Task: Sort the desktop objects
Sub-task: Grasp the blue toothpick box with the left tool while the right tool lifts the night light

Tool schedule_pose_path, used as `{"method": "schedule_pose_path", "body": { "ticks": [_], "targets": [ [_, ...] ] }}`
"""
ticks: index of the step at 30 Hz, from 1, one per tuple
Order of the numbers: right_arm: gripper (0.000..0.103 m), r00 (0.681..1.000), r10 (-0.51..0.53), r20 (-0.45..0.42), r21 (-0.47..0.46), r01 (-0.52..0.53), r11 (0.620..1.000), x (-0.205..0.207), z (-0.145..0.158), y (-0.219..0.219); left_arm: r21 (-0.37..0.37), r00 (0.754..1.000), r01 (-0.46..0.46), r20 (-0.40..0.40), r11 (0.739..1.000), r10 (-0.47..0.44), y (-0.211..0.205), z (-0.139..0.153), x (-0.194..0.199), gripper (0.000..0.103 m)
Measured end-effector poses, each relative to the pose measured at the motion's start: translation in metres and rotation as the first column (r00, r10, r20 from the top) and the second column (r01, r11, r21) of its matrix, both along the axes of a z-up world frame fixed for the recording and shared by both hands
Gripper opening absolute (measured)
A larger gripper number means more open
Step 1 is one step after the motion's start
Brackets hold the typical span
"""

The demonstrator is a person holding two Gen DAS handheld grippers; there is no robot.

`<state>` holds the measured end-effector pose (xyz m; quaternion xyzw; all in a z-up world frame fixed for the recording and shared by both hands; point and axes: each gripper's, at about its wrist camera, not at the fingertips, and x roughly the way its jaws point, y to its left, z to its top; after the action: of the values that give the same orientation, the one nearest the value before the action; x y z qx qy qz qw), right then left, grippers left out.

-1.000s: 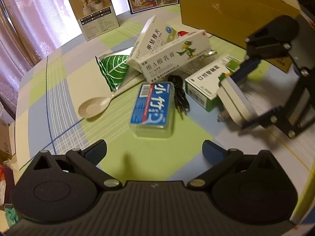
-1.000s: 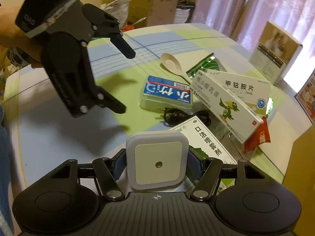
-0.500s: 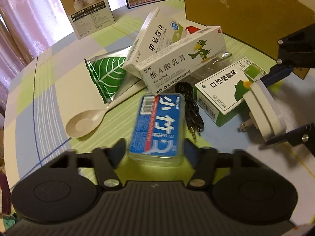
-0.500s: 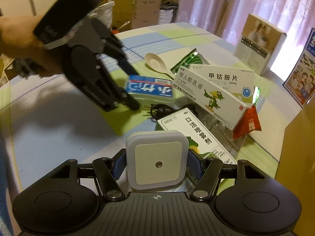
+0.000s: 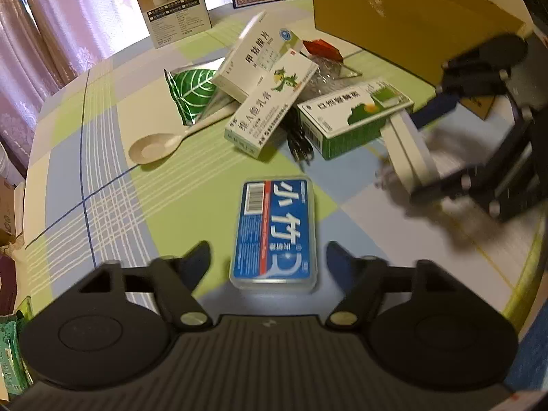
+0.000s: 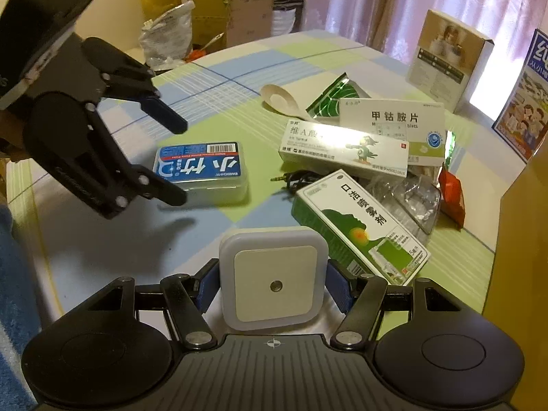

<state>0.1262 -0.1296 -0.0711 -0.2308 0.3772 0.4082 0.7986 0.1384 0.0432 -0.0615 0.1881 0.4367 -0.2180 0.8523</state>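
Note:
A blue-labelled clear plastic box (image 5: 274,233) lies flat on the checked tablecloth, its near end between the fingers of my left gripper (image 5: 268,257), which is open and not touching it. The box also shows in the right wrist view (image 6: 200,171), with the left gripper (image 6: 174,161) open beside it. My right gripper (image 6: 272,281) is shut on a white square night light (image 6: 274,274) and holds it above the table; in the left wrist view the night light (image 5: 409,150) is blurred at the right.
A pile lies further back: green-and-white medicine box (image 5: 352,116), two white medicine boxes (image 5: 270,109), beige spoon (image 5: 161,144), green foil packet (image 5: 191,92), black cable (image 5: 298,140), red packet (image 5: 322,48). A brown cardboard box (image 5: 404,17) stands at the back right.
My left gripper has opened and pulled back, leaving the blue box lying nearer the table's front, apart from the pile. My right gripper still holds the night light, shifted slightly.

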Motion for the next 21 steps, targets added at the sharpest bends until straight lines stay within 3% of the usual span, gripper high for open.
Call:
{"method": "schedule_pose_path", "body": {
  "ticks": [9, 15, 19, 21],
  "targets": [
    [0.068, 1.0, 0.0, -0.018, -0.009, 0.0, 1.0, 0.007, -0.009, 0.0, -0.007, 1.0, -0.022, -0.021, 1.0, 0.021, -0.008, -0.014, 0.016, 0.073],
    [0.064, 0.999, -0.019, -0.036, 0.003, 0.019, 1.0, 0.009, -0.009, -0.001, -0.018, 0.999, -0.026, -0.031, 1.0, 0.025, -0.008, -0.018, 0.017, 0.071],
    [0.064, 0.998, -0.043, -0.046, 0.035, 0.044, 0.998, 0.009, -0.005, -0.004, -0.022, 0.998, -0.033, -0.049, 0.999, 0.032, -0.011, -0.02, 0.017, 0.054],
    [0.063, 0.999, -0.046, -0.028, 0.044, 0.047, 0.998, 0.007, -0.002, -0.004, -0.022, 0.998, -0.042, -0.05, 0.999, 0.041, -0.012, -0.019, 0.016, 0.052]
  ]
}}
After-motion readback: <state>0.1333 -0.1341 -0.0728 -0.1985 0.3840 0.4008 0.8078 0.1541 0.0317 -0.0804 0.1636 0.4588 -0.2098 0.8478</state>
